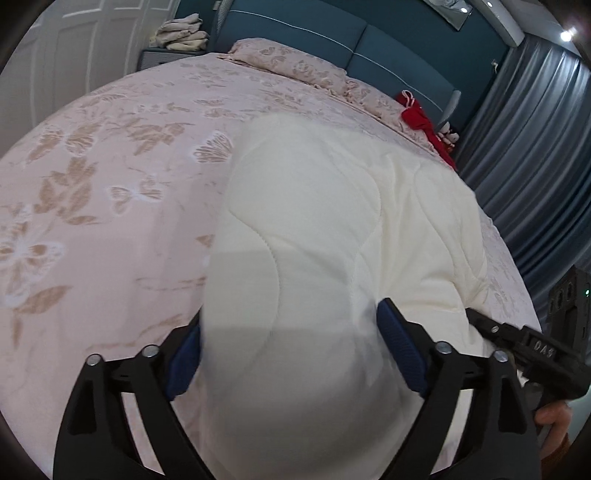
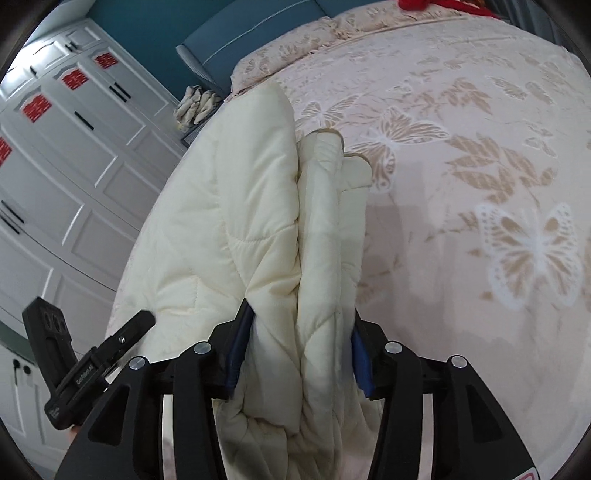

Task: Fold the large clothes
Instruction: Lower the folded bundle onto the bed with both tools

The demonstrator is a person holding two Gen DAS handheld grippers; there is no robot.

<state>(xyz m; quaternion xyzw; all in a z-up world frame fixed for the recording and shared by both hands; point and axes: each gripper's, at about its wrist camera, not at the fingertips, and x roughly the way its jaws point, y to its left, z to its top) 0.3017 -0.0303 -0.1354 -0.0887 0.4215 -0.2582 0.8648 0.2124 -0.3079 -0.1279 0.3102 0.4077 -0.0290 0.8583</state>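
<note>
A cream quilted quilt (image 1: 314, 221) lies on the pink butterfly-patterned bed (image 1: 110, 184). In the left wrist view my left gripper (image 1: 291, 354) stands wide open astride the quilt's near end; its blue pads (image 1: 402, 354) rest at the sides without pinching it. In the right wrist view the quilt (image 2: 229, 203) is folded into thick layers, and a bunched fold narrows between the pads (image 2: 360, 365) of my right gripper (image 2: 299, 354), which is shut on it. Each gripper also shows at the edge of the other's view: the right gripper (image 1: 535, 347) and the left gripper (image 2: 92, 362).
Pillows (image 1: 295, 62) line the blue headboard, with a red garment (image 1: 421, 122) beside them. Folded beige cloth (image 1: 181, 35) sits on a nightstand. White wardrobe doors (image 2: 74, 166) stand on one side of the bed (image 2: 461, 184), grey curtains (image 1: 535, 166) on the other.
</note>
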